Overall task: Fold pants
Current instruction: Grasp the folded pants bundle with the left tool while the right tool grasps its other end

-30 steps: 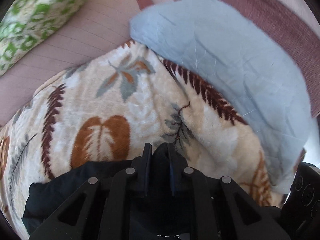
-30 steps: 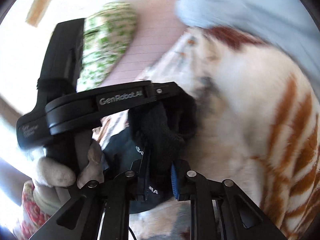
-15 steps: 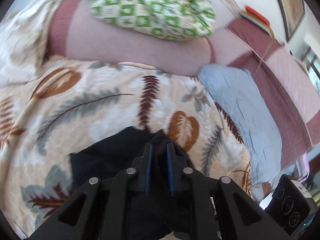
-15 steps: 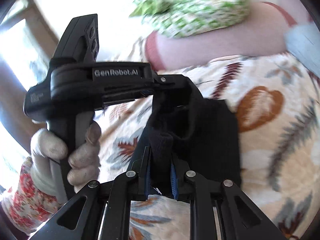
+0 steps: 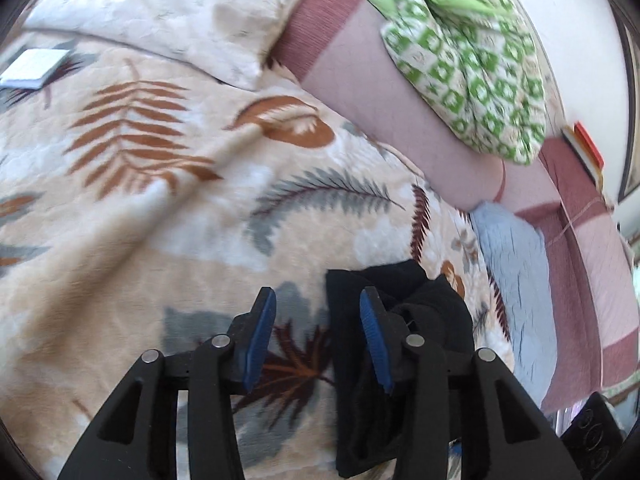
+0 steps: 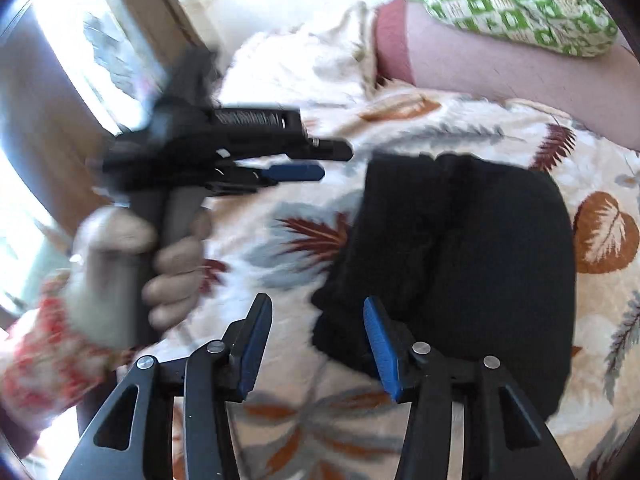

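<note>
black folded pants (image 6: 460,264) lie in a heap on the cream fleece blanket w/ leaf print (image 5: 160,208), no container in view. left gripper (image 5: 318,338) jaws opening, only blanket between; right gripper (image 6: 318,346) jaws opening, nothing pinched, pants just beside right pad.

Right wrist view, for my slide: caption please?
Folded black pants on leaf-print blanket; both grippers opening, empty.
</note>
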The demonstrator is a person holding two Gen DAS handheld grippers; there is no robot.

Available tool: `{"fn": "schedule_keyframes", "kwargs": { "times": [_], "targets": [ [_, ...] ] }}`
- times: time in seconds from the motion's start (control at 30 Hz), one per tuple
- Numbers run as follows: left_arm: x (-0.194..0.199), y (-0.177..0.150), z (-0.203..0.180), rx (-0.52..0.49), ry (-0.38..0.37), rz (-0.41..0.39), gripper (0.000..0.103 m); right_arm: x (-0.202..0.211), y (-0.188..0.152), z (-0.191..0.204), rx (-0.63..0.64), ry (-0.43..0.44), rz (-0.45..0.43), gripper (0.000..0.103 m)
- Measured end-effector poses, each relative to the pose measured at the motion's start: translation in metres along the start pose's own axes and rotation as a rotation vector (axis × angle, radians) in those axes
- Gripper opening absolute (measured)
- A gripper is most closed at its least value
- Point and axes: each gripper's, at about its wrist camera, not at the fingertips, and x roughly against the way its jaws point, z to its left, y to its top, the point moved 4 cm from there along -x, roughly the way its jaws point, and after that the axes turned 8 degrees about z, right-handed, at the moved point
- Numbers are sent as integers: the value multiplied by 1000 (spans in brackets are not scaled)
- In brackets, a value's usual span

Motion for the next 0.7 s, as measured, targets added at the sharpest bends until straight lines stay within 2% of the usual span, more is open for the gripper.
{"fn": "schedule_keyframes", "kwargs": {
  "times": [0.1, 0.13, 0.17, 0.23, 0.4, 0.57, 0.63, 0.7],
  "targets": [
    [18, -12, -1, 7, -2, -38, 42, 31, 10, -14, -53, -46, -63, 52],
    [22, -20, -4, 7, -8, -47, 42, 35, 16, -20, -73, -69, -70, 48],
    [24, -28, -6, 12, -24, -51, 42, 34, 26, -29, -91, -106, -69, 37],
    [21, -47, -11, 18, -59, -43, 42, 21, 44, -38, -114, -125, -36, 34],
    [3, -87, -10, 55, -70, 22, 42, -46, 83, -51, -149, -142, 96, 33],
    [3, -99, 2, 32, -53, 25, 42, -110, 85, -53, -152, -188, 261, 36],
    [7, -100, 7, 25, -71, 19, 43, -112, 87, -49, -127, -196, 263, 41],
    [12, -101, 10, 23, -97, 13, 46, -89, 93, -46, -132, -136, 207, 41]
  ]
}}
